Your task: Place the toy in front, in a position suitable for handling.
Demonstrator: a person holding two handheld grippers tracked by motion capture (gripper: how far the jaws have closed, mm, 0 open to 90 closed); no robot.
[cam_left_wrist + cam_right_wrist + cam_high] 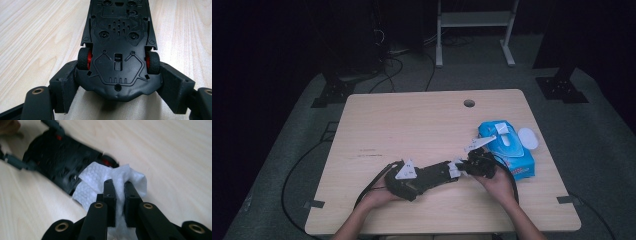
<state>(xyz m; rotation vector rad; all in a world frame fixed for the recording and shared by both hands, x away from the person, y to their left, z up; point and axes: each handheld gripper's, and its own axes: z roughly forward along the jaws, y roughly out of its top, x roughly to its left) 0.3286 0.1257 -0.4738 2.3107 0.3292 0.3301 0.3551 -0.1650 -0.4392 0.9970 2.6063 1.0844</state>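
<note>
Near the surface's [412,120] front edge, the left hand-held gripper [117,82] clamps an upside-down black toy car [118,37] by its end; the right hand-held gripper [120,192] pinches a white wipe [100,177] touching the car's other end.

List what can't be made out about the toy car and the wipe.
- Toy car: its top side faces the table in the left gripper view; its front is cut off by the top edge.
- Wipe: its lower part is hidden behind the right gripper jaws.
- Wipes pack: print too small in the high view.
</note>
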